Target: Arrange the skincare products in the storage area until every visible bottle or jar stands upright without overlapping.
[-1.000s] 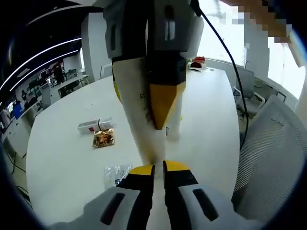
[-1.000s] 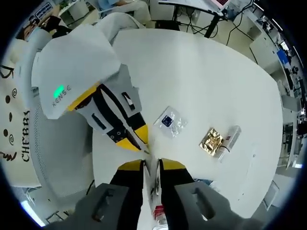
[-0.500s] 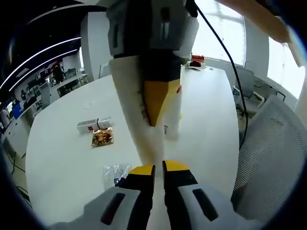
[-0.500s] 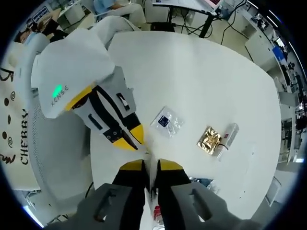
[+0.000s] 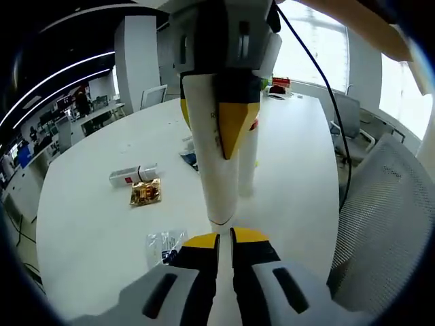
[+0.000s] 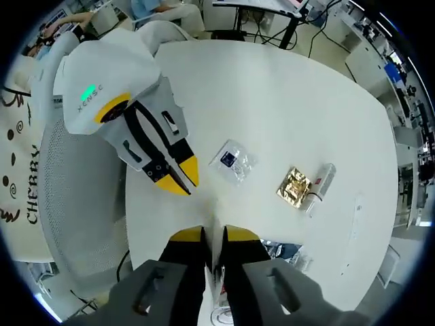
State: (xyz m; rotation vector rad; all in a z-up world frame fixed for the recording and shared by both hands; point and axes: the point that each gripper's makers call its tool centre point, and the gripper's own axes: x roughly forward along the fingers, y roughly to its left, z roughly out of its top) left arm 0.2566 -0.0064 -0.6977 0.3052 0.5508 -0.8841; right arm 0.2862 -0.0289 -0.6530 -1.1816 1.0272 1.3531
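Right gripper fingers pinch white tube from above, holding it nearly upright over white table, probably to stand it there. Left gripper fingers nearly together below tube end; whether gripping, cannot tell. Small bottle lies on table.

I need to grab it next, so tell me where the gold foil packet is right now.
The gold foil packet lies flat on the white table, left of centre in the left gripper view, touching the small clear bottle behind it, with the clear sachet nearer the camera.
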